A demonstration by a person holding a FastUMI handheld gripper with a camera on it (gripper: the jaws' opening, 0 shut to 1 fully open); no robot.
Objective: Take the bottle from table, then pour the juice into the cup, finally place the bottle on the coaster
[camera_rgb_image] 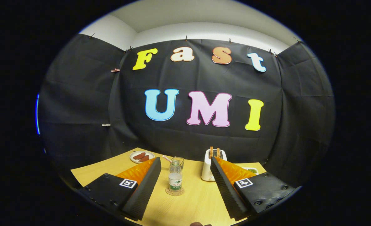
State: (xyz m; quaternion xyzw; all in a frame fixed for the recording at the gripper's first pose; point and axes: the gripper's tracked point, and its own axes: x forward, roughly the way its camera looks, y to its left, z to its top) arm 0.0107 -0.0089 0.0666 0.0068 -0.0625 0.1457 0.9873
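Bottle (175,176) upright on coaster (174,191), between spread fingers, touching neither. Gripper (183,177) released, grasping nothing. Cup (179,162) just behind bottle. Toaster (211,164) beside right finger; plate (141,156) beyond left.

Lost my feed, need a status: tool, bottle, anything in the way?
Tool open, holding nothing. Bottle upright on coaster, ahead between the fingers. Cup with straw just behind bottle. Toaster off to the side, path clear.

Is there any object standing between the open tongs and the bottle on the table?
No. The bottle stands upright on the coaster, ahead of the open tongs, with bare table between. The cup stands behind it, the toaster beside.
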